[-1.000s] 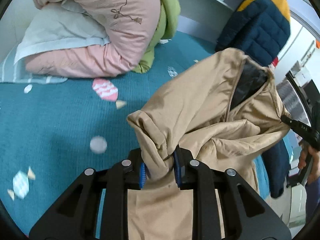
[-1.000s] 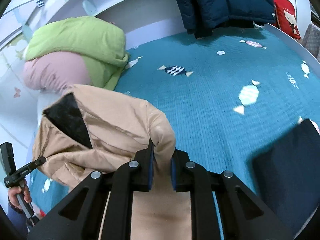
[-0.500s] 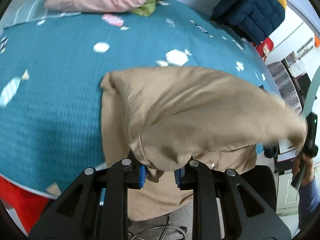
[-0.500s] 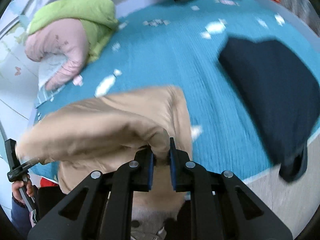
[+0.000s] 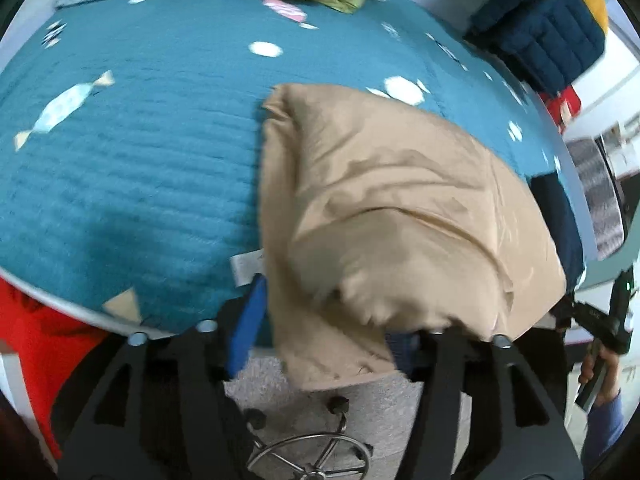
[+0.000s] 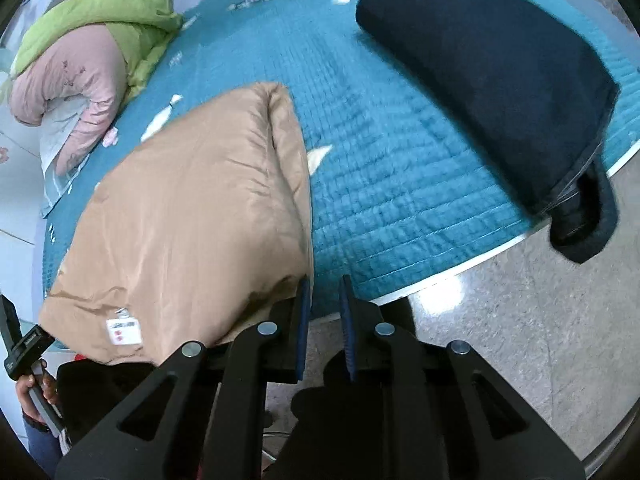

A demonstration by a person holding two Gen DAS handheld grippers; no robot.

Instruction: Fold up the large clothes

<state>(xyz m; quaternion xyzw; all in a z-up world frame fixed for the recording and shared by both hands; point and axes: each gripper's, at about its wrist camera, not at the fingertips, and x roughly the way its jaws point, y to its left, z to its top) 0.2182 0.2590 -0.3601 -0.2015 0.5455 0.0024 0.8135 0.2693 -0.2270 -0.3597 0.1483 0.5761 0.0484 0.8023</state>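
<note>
A tan padded jacket [image 5: 392, 208] lies folded over on the teal quilted bed [image 5: 132, 160], its near edge hanging past the bed's front edge. It also shows in the right wrist view [image 6: 192, 216], with a white label facing up. My left gripper [image 5: 328, 320] is open wide, and the jacket's edge droops between its fingers. My right gripper [image 6: 324, 308] is open and empty, just right of the jacket's near corner, over the bed edge [image 6: 440, 280].
A folded navy garment [image 6: 492, 72] lies on the bed at right, hanging over the edge. Pink and green jackets [image 6: 84, 52] are piled at the far left. A navy and yellow puffer [image 5: 548, 28] hangs behind. A chair base [image 5: 308, 452] stands on the floor below.
Both grippers laid the tan jacket down on the bed, let go of it and opened. They drew back toward the bed's front edge.
</note>
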